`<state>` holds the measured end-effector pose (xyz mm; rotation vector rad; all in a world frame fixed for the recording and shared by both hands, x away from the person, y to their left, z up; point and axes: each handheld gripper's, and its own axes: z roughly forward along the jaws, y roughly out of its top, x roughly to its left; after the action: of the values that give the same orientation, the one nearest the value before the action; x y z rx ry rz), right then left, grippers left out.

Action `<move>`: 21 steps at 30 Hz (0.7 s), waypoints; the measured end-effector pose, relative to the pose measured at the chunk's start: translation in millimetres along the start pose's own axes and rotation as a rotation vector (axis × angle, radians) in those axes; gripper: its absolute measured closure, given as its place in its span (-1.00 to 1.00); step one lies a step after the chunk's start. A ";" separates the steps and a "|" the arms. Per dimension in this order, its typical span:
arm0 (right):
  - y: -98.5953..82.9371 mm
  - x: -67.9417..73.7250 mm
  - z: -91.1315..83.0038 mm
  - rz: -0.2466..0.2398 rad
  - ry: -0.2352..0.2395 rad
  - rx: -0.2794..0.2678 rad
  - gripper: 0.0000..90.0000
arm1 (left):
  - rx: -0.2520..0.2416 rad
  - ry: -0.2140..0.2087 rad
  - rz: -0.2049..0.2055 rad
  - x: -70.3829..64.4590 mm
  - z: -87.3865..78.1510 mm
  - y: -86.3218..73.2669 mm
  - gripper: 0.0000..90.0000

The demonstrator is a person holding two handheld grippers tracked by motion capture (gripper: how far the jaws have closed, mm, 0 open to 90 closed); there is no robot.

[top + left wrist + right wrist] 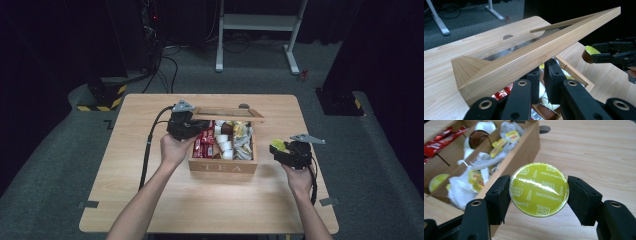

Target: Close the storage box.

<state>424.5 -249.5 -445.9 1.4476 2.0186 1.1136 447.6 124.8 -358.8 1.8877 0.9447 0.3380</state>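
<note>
- Right gripper [539,191] first: its two black jaws are closed on the sides of a capsule [539,189], yellow-green foil lid facing the camera, "CAPPUCCINO" printed across it. A square, centred grip.
- That capsule [278,146] hangs above bare table just right of the tea box [223,166], clear of its wall.
- Left gripper [542,82]: jaws nearly together, nipping the front edge of the lid [524,62] and propping it up at a slant. The contact itself is hidden under the wood, but it reads as a firm pinch.
- From the high view the left gripper [187,125] sits at the box's back-left corner, and the lid [229,113] stands open along the back.
- Inside: red sachets [204,140] on the left, white cups [224,145] in the middle, yellow-tagged tea bags [242,136] on the right.
- My read: the capsule is either coming out or going in, and the pictures can't settle which.
- To do it well: keep the lid high and steady, carry the capsule level, and lift it well over the right wall rather than brushing the tea bags.
- Risk as I judge it: a slipping lid dropping onto the right gripper.
</note>
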 end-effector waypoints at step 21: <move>-22.5 -17.6 23.5 0.038 -0.088 0.091 -0.17 | 0.007 -0.005 0.001 0.4 -3.2 0.4 0.84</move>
<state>434.7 -260.2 -479.7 1.5576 2.0112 0.9665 446.1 127.0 -356.9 1.8949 0.9427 0.3310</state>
